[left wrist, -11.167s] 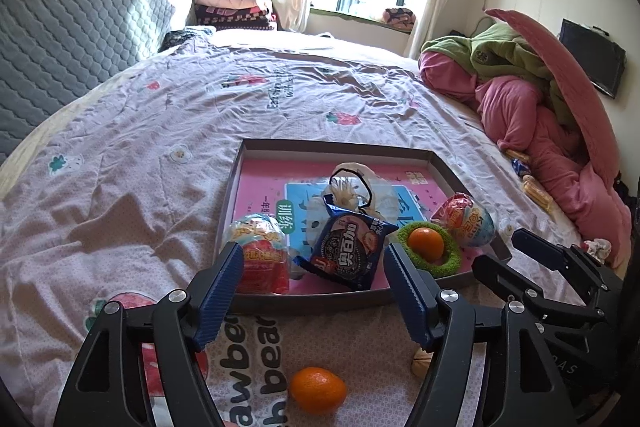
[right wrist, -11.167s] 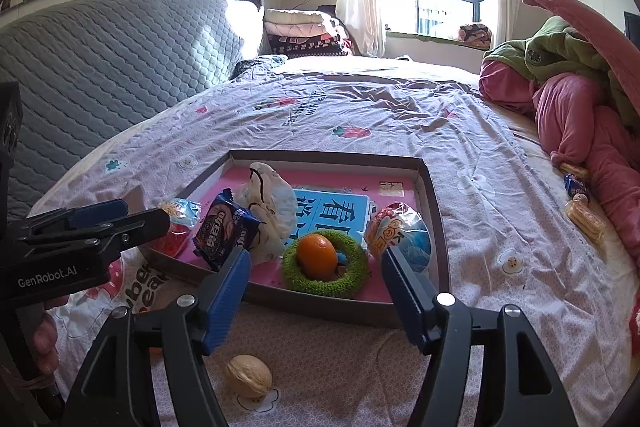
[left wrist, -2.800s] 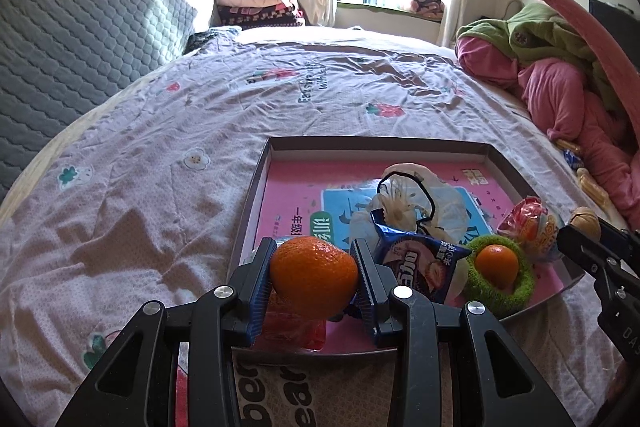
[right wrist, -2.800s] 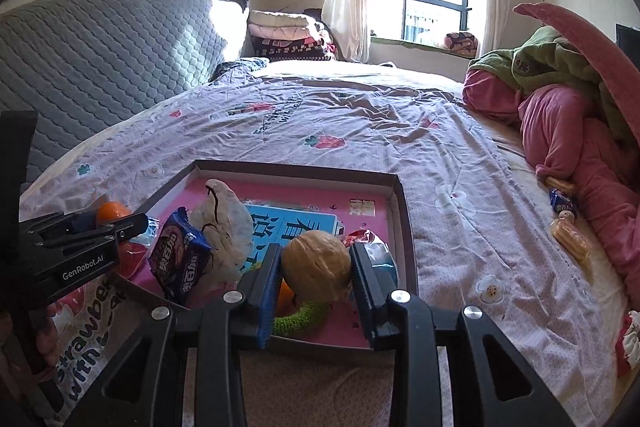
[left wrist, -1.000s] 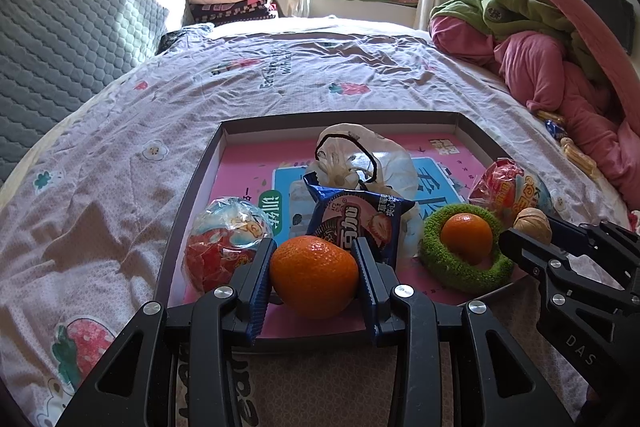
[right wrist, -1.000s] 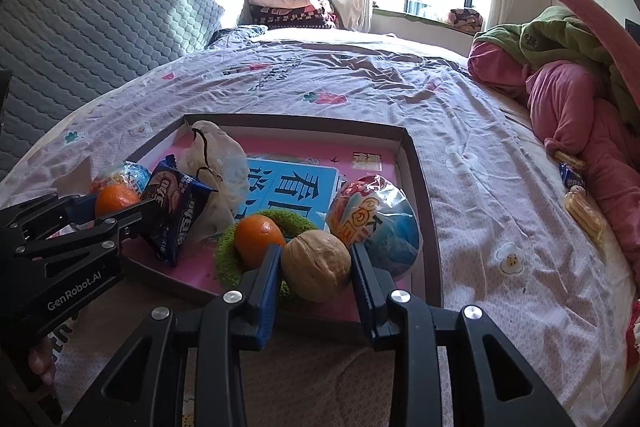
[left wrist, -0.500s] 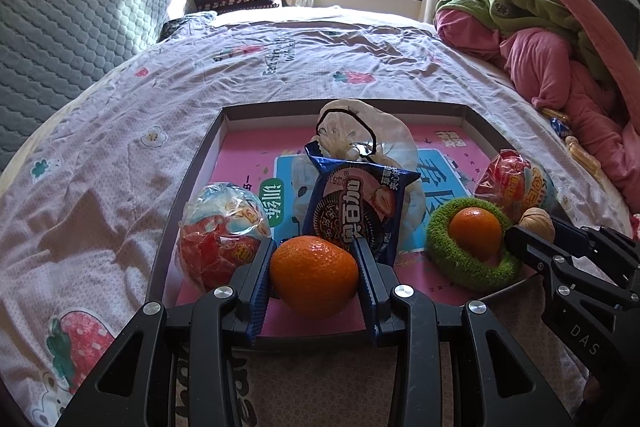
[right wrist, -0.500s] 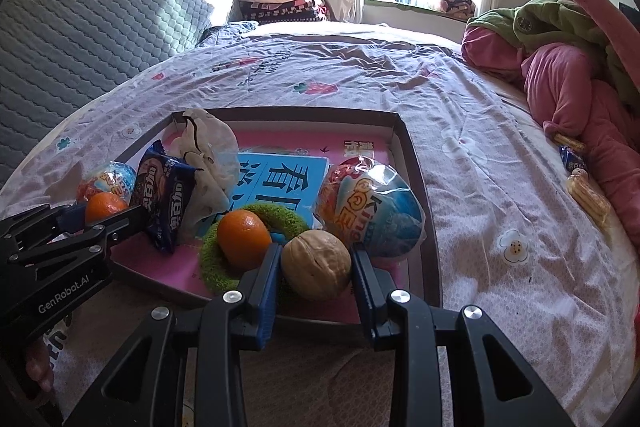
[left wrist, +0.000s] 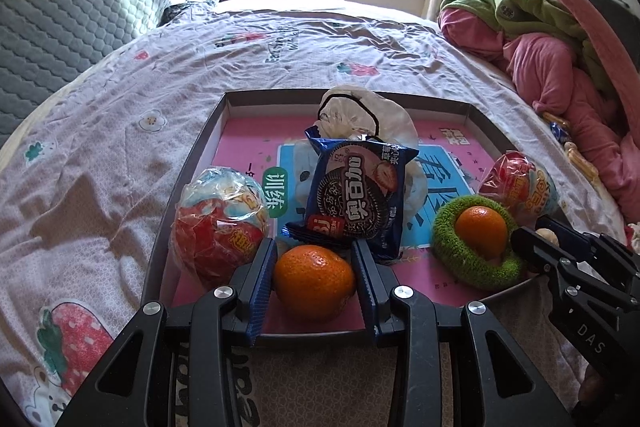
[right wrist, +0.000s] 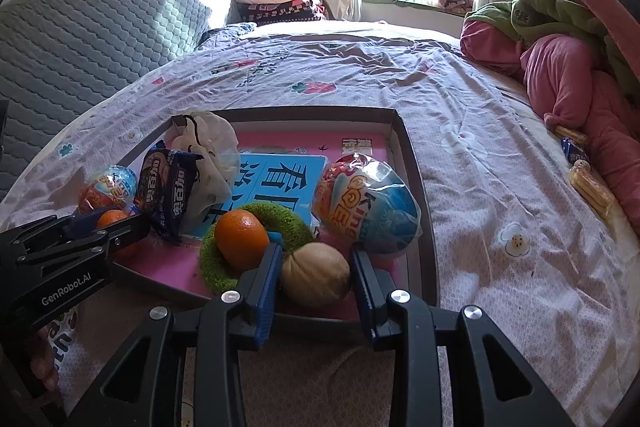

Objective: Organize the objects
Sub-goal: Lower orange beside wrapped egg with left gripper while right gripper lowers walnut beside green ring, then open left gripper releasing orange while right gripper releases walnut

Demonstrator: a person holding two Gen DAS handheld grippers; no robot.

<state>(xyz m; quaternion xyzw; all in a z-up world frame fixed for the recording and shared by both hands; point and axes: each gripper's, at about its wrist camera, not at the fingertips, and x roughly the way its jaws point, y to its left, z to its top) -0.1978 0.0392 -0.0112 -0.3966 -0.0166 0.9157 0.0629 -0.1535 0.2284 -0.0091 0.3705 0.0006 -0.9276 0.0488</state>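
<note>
At the near rim of the tray (left wrist: 188, 211), two loads, both low over the pink floor. Left gripper (left wrist: 314, 281): clamped on the tangerine (left wrist: 314, 281), blue pads pressing its two sides, just inside the near wall, probably so that the round fruit can not roll off the bed (left wrist: 120, 99) before release. Right gripper (right wrist: 314, 279): closed around the walnut (right wrist: 314, 279), also just inside the near rim, toward the tray's right side.

A little deeper in the tray, left of the tangerine, a wrapped toy egg (left wrist: 218, 223); directly behind the tangerine, a dark blue cookie packet (left wrist: 354, 199) leaning on a white bag (left wrist: 372, 119). Behind the walnut, a green ring (right wrist: 256, 247) cradling a second tangerine (right wrist: 240, 239), likely as a seat against rolling; beside it on the right, a second wrapped egg (right wrist: 366, 203), close to the tray's right wall.

Beyond the far rim, only bed cover. Likely nearly finished: release of both loads remaining.
</note>
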